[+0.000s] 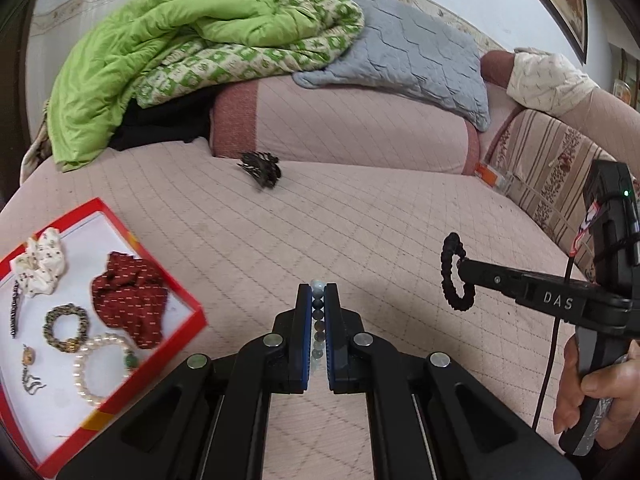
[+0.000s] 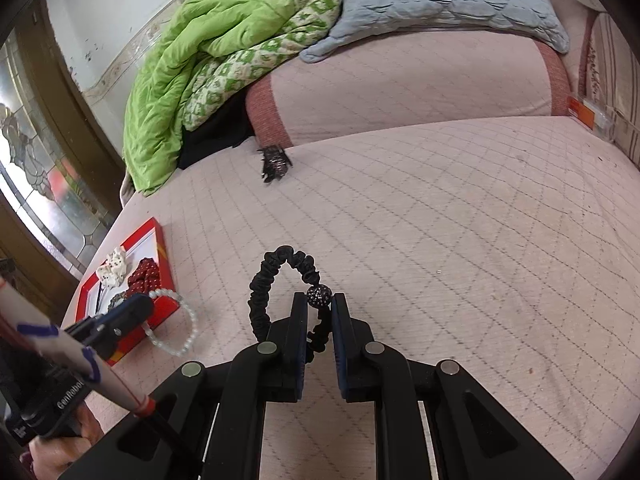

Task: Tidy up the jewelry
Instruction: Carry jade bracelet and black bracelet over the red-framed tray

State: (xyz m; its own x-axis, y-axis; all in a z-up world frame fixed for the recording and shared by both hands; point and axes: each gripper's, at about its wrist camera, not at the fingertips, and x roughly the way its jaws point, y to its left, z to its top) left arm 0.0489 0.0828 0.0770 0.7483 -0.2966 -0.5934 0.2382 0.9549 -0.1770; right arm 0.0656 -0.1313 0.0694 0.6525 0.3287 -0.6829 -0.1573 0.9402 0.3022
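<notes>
**Two pieces clamped, box off to the left**

Left wrist: left gripper (image 1: 318,300) clenched on bead bracelet (image 1: 317,312), strung along the fingers; red box (image 1: 188,300) close left.

Right wrist: right gripper (image 2: 320,308) grasping black scrunchie (image 2: 276,280); box farther, near bed's left edge.

Two wrist fisheyes look down and forward over the same pink quilted bed.

The left wrist view sits close above the bed (image 1: 360,220), looking along its own claw (image 1: 318,300) toward the pillows at 12 o'clock; the red box (image 1: 160,256) lies near at 9 o'clock, the right claw (image 1: 460,266) at 3 o'clock. The right wrist view looks along its claw (image 2: 320,300) the same way, with that box (image 2: 162,240) and the left claw (image 2: 138,308) at 9 o'clock. Both share the green quilt (image 1: 132,60) (image 2: 180,64), grey pillow (image 1: 412,48) and black hair clip (image 1: 262,170) (image 2: 276,162).
</notes>
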